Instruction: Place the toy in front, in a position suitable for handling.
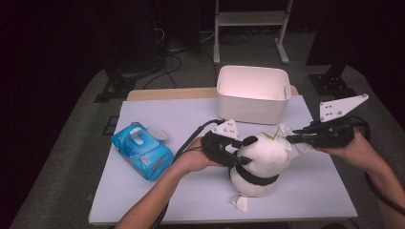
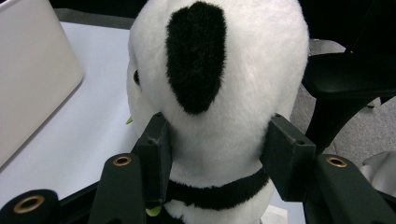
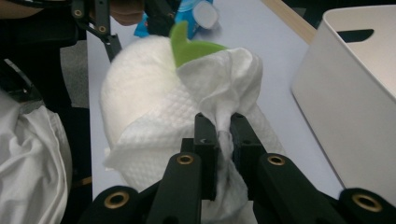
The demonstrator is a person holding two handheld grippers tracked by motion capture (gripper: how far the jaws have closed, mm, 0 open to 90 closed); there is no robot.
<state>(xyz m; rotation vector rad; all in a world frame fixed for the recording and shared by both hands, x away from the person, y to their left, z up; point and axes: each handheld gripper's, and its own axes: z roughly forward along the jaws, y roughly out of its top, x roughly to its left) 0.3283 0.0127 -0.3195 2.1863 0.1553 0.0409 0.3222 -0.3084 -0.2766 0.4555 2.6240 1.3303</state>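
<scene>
Work in hand: wiping a white-and-black plush panda toy (image 1: 260, 162) with a white quilted wet wipe (image 3: 187, 126).
Toy's place: upright on the pale grey desk (image 1: 191, 191), toward its right half, just in front of the white plastic bin (image 1: 253, 95).
Left gripper (image 2: 215, 144): its 2 jaws press into the plush on either side of the toy's neck, just above the black band, steadying it from the left.
Right gripper (image 3: 219, 135): its 2 jaws are pressed together on a twisted fold of the wipe, which drapes over the toy's head beside the green leaf-shaped tag (image 3: 191, 46).
Done, as I judge: toy gripped and held upright, wipe taken and laid on the head.
Left, as I judge: most of the rubbing; the lower body shows no wipe on it, and where the wipe goes afterwards is not shown.
Around: a blue soft pack of wet wipes (image 1: 142, 150) with its white lid flipped open, near the desk's left edge, well apart from the toy; a small white label (image 1: 240, 202) at the toy's base.
In the way: the bin stands close behind the toy and limits backward strokes; the left gripper covers the neck, so that patch cannot be wiped while it holds.
</scene>
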